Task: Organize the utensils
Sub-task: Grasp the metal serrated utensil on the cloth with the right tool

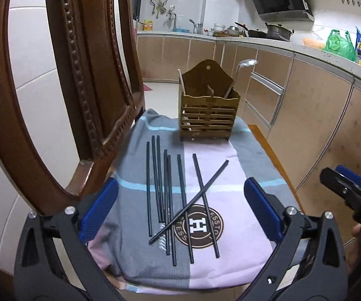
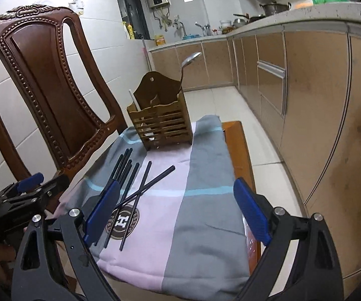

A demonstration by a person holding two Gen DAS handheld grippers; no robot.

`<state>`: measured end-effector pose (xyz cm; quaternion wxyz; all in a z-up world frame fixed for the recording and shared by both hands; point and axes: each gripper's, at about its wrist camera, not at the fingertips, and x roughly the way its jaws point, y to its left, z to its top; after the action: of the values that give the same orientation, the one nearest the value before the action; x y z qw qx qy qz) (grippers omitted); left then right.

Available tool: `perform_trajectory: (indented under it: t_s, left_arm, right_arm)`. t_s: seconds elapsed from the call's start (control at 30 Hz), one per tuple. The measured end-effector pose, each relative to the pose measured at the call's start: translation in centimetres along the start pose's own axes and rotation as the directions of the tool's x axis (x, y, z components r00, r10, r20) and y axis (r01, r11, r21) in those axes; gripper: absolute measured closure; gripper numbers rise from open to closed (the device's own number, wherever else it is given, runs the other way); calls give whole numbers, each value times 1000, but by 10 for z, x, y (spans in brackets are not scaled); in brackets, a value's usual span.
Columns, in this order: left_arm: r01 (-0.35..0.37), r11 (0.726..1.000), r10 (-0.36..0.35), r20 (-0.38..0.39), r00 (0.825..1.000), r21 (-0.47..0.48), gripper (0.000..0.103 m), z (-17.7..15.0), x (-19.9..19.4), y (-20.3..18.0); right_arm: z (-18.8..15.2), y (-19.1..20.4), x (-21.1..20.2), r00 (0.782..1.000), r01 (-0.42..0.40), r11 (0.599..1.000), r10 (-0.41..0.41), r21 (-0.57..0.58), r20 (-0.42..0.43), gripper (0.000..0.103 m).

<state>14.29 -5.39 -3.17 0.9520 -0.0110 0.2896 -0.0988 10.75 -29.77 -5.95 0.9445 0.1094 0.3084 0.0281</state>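
Note:
Several black chopsticks (image 1: 170, 200) (image 2: 130, 188) lie on a pink and grey cloth (image 1: 218, 175) (image 2: 193, 213) spread over a chair seat; one lies crossed over the others. At the far end of the cloth stands a slatted wooden utensil holder (image 1: 209, 118) (image 2: 162, 125) with a metal ladle (image 1: 245, 64) (image 2: 190, 57) upright in it. My left gripper (image 1: 180, 208) hangs open above the near ends of the chopsticks, nothing between its blue pads. My right gripper (image 2: 177, 210) is open over the cloth to the right of the chopsticks, also empty. It shows at the right edge of the left wrist view as the right gripper (image 1: 340, 183).
The carved wooden chair back (image 1: 85, 75) (image 2: 47, 87) rises on the left of the seat. Kitchen cabinets (image 1: 318, 125) (image 2: 318, 113) run along the right under a cluttered counter (image 1: 255, 35). A bare wooden seat edge (image 2: 243, 155) shows beside the cloth, with tiled floor (image 2: 230, 102) beyond.

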Motion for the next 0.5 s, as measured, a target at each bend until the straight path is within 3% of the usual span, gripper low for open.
perform_trajectory:
  t_s: [0.5]
  left_arm:
    - [0,1000,0,12,1000,20,4,5,2,1]
  right_arm:
    - [3,2,21,999,9,1000,-9,20,-36,13]
